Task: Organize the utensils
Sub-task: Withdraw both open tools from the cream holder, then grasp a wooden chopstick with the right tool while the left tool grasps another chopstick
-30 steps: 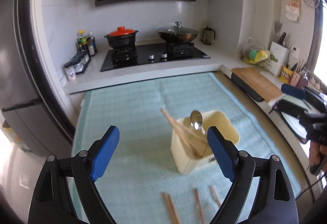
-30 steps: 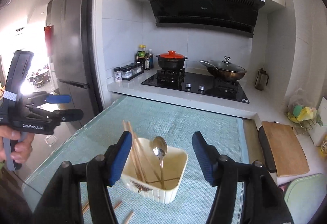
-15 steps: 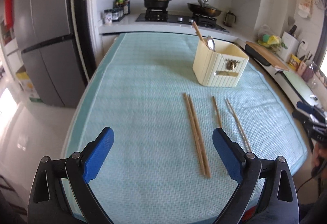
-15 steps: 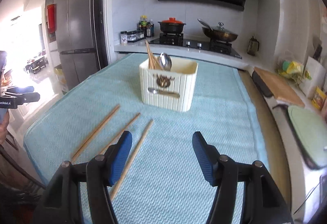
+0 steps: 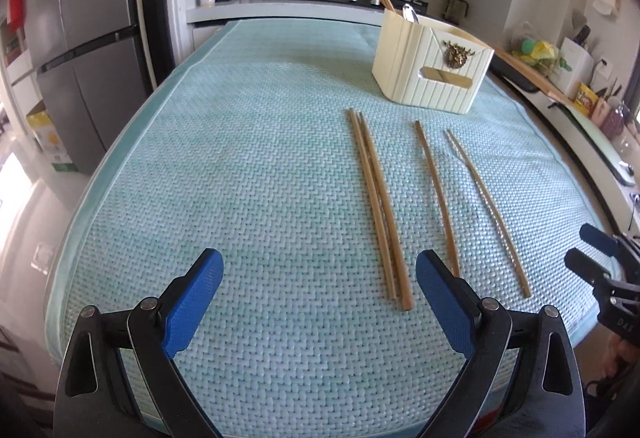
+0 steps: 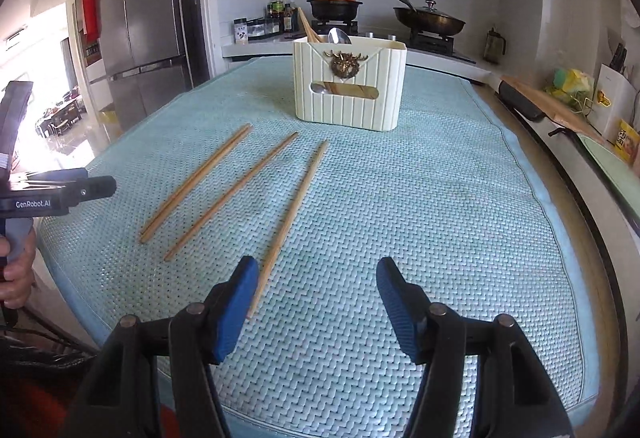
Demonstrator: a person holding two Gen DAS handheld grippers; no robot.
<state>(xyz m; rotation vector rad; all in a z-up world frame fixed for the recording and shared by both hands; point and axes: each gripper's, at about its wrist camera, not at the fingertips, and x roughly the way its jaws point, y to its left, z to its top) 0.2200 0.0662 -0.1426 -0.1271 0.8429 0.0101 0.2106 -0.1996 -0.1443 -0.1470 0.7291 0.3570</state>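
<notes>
Reads "GenRobot.AI" in white letters on the black body of the left tongs [image 6: 60, 194], seen at the left edge of the right wrist view. Shows faint embossed characters, roughly "DAS", on the black body of the right tongs [image 5: 600, 258] in the left wrist view, too small to confirm. Leaves jar labels and packets along the walls illegible.

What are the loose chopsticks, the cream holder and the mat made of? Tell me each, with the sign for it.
Chopsticks: wood or bamboo by the look, matte tan with faint grain.
Holder: probably moulded plastic, cream, smooth ribbed walls, with a brass-coloured emblem on the front.
Mat: pale teal, with a textured zigzag weave; fabric or woven vinyl, I cannot tell which.
</notes>
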